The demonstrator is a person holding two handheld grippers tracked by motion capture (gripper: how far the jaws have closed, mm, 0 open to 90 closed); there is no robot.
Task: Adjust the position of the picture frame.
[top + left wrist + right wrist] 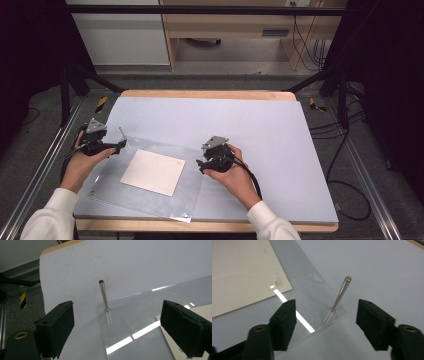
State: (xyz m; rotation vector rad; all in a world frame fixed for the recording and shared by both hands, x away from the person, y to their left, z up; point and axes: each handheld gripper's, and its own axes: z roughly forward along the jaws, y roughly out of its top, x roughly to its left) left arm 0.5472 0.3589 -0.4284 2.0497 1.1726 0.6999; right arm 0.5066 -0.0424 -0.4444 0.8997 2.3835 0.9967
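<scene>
A clear acrylic sheet lies on the grey mat, with a cream paper square at its middle. A thin metal pin stands upright at the sheet's far-left corner. My left gripper is just in front of it, open. In the left gripper view the pin stands ahead between the wide-apart jaws of my left gripper, untouched. My right gripper is at the sheet's far-right corner. There a second pin stands ahead of my open right gripper, clear of both pads; the paper lies beyond.
The mat covers a wooden table with black frame rails on both sides. Small fasteners sit at the sheet's near corners. Cables trail on the floor to the right. The mat's far half is bare.
</scene>
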